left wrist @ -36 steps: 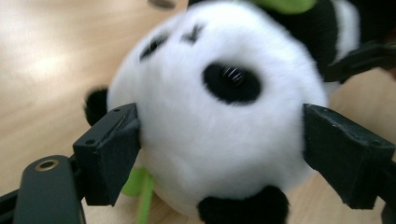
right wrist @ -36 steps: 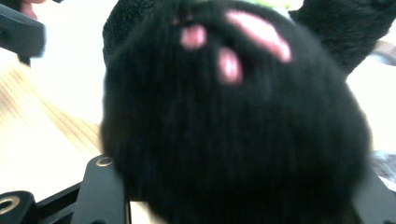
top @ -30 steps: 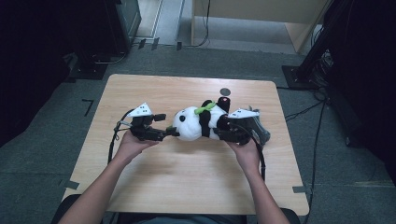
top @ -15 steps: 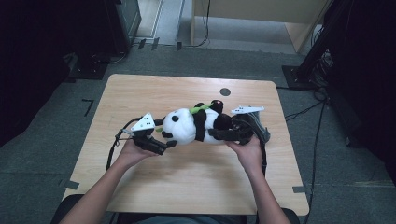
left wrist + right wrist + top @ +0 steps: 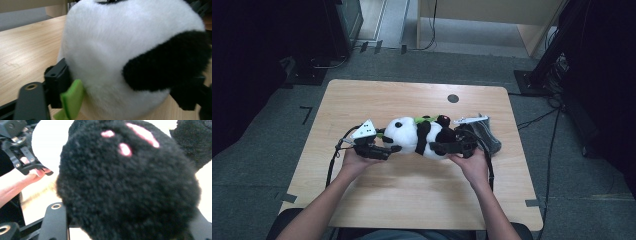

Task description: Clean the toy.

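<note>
A black-and-white plush panda (image 5: pixel 417 135) lies on its side on the wooden table (image 5: pixel 412 195), head to the left, with a green bit at its neck. My left gripper (image 5: pixel 391 141) has just been closing, and its jaws now press on the white head (image 5: pixel 120 50), the green pad (image 5: pixel 72 100) against the fur. My right gripper (image 5: pixel 444 141) holds the other end. A black foot (image 5: pixel 130 185) with pink paw marks fills the gap between its jaws, which have just eased apart a little.
A small dark round spot (image 5: pixel 453 98) marks the table behind the panda. Cables trail from both grippers. The person's left hand (image 5: pixel 25 177) appears in the right gripper view. Dark stands and a pale cabinet (image 5: pixel 492 15) stand on the floor beyond the table.
The panda has shifted left, carried by the right gripper. The left gripper, earlier apart from the head, now has the head between its jaws.
</note>
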A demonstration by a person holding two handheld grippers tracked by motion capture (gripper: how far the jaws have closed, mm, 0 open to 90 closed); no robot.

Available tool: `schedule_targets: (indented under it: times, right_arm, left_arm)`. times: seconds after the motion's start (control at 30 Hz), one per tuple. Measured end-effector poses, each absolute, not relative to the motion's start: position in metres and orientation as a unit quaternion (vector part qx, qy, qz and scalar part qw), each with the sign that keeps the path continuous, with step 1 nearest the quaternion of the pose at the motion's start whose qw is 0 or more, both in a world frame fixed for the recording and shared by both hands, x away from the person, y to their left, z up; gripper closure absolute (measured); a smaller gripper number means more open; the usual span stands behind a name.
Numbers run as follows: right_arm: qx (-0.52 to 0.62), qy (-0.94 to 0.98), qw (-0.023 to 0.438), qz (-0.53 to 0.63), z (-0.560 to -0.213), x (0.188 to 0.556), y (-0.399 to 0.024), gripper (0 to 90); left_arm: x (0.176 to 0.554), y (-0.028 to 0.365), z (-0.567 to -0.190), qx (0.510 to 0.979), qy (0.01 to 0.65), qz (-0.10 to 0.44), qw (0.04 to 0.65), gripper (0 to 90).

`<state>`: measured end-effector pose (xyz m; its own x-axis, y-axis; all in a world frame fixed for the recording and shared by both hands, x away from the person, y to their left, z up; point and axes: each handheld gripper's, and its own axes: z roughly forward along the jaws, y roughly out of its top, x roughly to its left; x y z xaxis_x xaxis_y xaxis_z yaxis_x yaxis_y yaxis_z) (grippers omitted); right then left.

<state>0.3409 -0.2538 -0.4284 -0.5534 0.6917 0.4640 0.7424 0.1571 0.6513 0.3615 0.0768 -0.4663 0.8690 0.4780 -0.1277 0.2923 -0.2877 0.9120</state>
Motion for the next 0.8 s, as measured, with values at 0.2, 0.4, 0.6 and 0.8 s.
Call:
schedule_targets:
  times: [0.2, 0.4, 0.6, 0.8]
  right_arm:
    - [-0.465, -0.761, -0.019, -0.452, -0.431, 0.343, -0.257, 23.3]
    - [-0.438, -0.747, -0.029, -0.499, -0.439, 0.345, -0.271, 17.4]
    - [-0.393, -0.758, -0.104, -0.511, -0.432, 0.336, -0.278, 17.6]
    - [-0.365, -0.762, -0.117, -0.522, -0.444, 0.329, -0.284, 14.7]
  left_arm:
    - [0.361, 0.074, -0.460, 0.799, 0.266, 0.065, 0.535, 46.1]
    - [0.365, 0.080, -0.450, 0.797, 0.274, 0.049, 0.535, 51.8]
    - [0.372, 0.098, -0.446, 0.771, 0.305, 0.027, 0.558, 53.3]
    - [0.377, 0.111, -0.436, 0.746, 0.322, 0.001, 0.583, 52.3]
